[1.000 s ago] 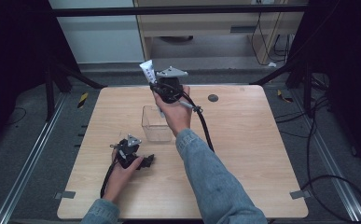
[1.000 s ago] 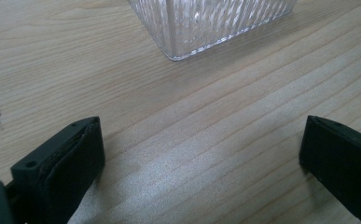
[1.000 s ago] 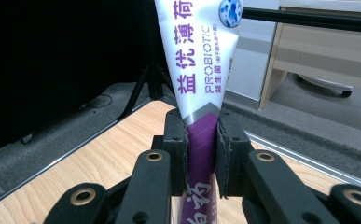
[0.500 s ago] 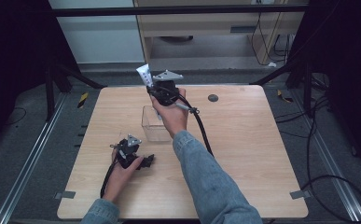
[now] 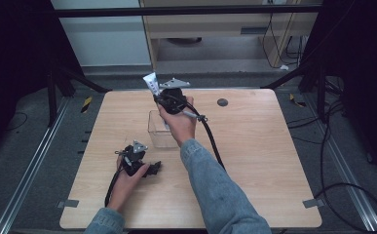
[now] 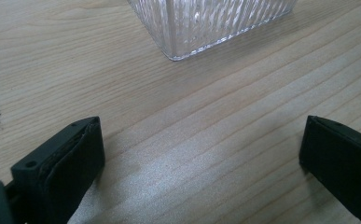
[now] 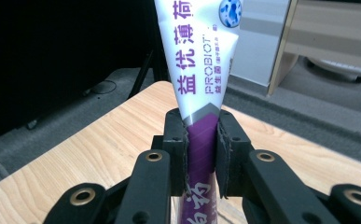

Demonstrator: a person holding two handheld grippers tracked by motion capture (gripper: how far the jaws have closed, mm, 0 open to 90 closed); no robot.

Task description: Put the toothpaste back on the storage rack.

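1. Right gripper [image 5: 158, 95], black with a grey three-cornered plate on top, raised over the far side of the light wooden table [image 5: 254, 161]; in the right gripper view [image 7: 201, 149], jaws pressed against both sides of a white and purple squeeze tube [image 7: 199, 70].
2. Tube pinched at its purple lower part, just under a grey band; white upper part widening upward, printed with purple characters, the word PROBIOT and a blue round emblem near the top.
3. In the high view, tube [image 5: 151, 84] sticking up and tilting left above the gripper, held clear of the tabletop, above the far edge of the clear ribbed plastic box [image 5: 160, 130].
4. Box standing on the table near the middle, just in front of the right hand [image 5: 180, 123]; corner of its ribbed wall [image 6: 206, 23] seen at the top of the left gripper view, near but apart from the jaws.
5. Left gripper [image 5: 152, 169] low on the near-left part of the table, held by the left hand [image 5: 126, 178]; black cable trailing back toward the table's near edge.
6. In the left gripper view [image 6: 201, 158], jaws spread wide, bare wood grain between them, nothing gripped.
7. Small dark round disc [image 5: 222, 102] lying on the far right part of the table, well apart from both grippers.
8. Blue denim sleeve [image 5: 215, 190] covering the right forearm, reaching in from the bottom edge.
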